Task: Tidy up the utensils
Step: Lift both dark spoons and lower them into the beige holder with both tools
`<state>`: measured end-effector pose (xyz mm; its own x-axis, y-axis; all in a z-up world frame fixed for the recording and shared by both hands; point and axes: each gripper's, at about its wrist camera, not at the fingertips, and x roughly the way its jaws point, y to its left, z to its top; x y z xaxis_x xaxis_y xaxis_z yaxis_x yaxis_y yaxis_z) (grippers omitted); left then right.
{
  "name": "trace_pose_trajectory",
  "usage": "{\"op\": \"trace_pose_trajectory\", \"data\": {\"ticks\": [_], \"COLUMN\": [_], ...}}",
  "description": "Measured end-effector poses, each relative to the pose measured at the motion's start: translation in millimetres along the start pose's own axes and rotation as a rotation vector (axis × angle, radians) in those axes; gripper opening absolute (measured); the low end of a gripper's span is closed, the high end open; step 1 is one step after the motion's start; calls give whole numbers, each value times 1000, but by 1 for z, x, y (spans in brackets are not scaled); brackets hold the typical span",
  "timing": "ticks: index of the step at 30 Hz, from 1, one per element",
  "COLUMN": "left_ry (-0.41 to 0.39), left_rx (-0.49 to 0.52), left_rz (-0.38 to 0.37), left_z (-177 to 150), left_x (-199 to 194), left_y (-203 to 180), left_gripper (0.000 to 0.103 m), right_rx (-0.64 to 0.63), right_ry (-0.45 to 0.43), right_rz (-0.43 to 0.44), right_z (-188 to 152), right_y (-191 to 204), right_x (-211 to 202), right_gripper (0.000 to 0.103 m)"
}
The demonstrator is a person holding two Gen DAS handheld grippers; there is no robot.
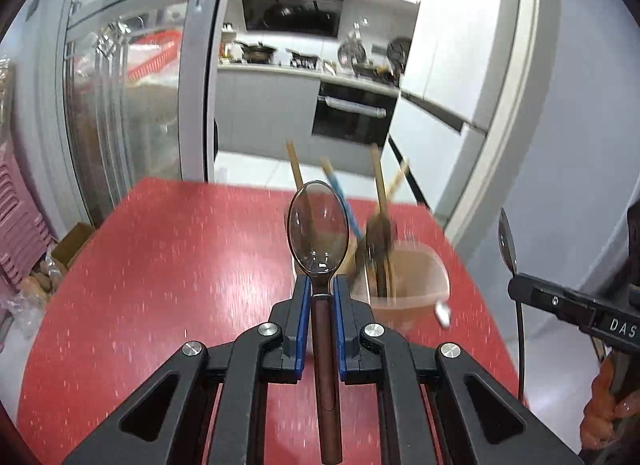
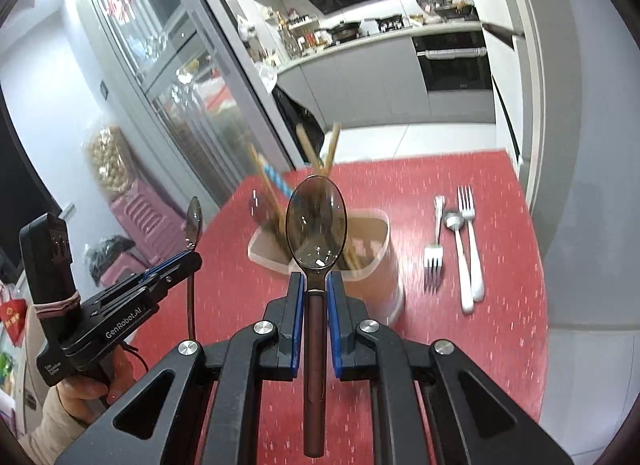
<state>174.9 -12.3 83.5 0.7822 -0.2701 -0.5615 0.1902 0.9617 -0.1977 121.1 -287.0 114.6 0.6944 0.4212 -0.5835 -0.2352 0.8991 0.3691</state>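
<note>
Left wrist: fingers [image 1: 320, 289] clamped on spoon [image 1: 319, 227] neck, bowl beyond tips.

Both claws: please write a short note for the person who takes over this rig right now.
Left claw: shut on a clear brown plastic spoon with dark handle, lifted over the red speckled table.
Right claw: shut on a second, matching spoon.
Translucent plastic holder: already has chopsticks standing in it.
Left to do: both held spoons, plus two silver forks and a small metal spoon lying on the table right of the holder.
</note>
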Motion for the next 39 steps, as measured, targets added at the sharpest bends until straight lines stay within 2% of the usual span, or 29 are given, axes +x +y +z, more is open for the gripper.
{"op": "trace_pose_trajectory", "data": {"ticks": [6,18,23,31,39], "left_ry": [-63,-158,-172,-258,-289], "left_rx": [-33,-68,-62,-66,-33], "left_rz": [-1,26,40,60,81], "left_z": [33,57,59,51,34], "left_x": [19,52,68,78,93], "left_y": [7,5,4,4,5], "left_gripper": [35,35,35,35,35], "right_rx": [-23,-51,-50,-43,-146], "right_ry": [-60,-163,-166,-196,-254], "right_rz": [8,-19,-35,-47,-86], "right_z": [33,74,75,67,50], "right_y": [4,-2,-11,-26,-20], "right_x": [9,49,68,95,105], "right_gripper": [13,12,12,12,12]}}
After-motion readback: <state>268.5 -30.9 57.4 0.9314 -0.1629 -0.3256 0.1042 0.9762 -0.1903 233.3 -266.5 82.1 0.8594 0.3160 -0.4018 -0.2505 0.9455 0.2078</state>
